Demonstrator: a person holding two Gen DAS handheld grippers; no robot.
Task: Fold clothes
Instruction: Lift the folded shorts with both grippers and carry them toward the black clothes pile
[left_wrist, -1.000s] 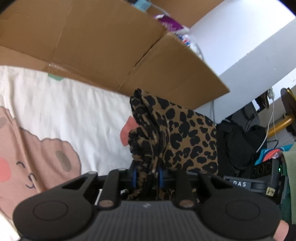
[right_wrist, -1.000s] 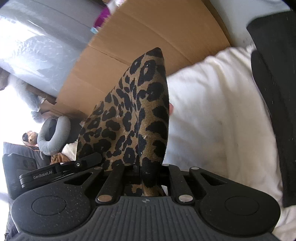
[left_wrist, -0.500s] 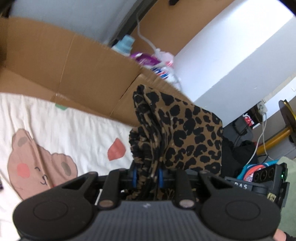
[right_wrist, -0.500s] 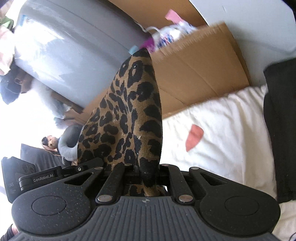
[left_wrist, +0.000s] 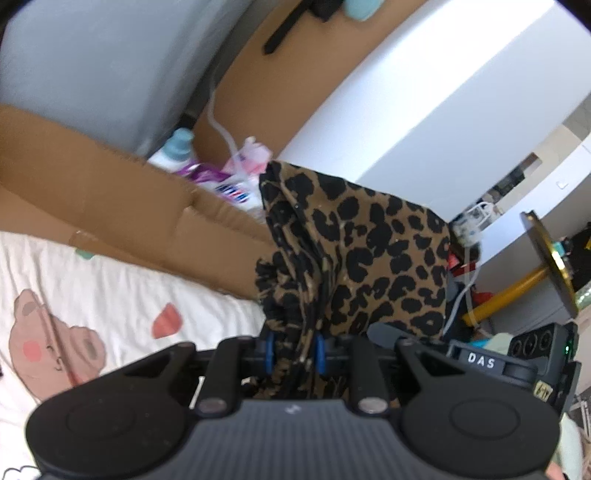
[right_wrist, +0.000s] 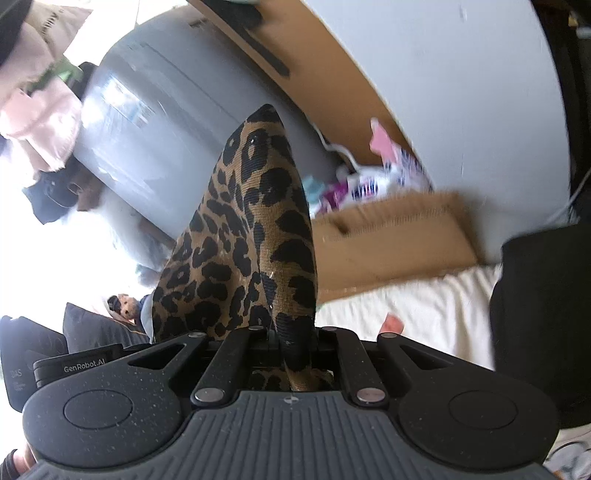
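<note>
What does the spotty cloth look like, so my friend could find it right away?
Start at the white bedsheet with a pink bear printed on it, backed by a cardboard box. Above it, the left gripper and right gripper each pinch one leopard-print garment. Nothing else nearby has tan fabric covered in black spots.

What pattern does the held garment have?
Leopard print, black spots on tan; the garment shows best in the left wrist view.

Bright daylight, blown out white at nine o'clock in right view; motion blur on the cardboard box (right_wrist: 391, 236); fisheye bending at edges.
</note>
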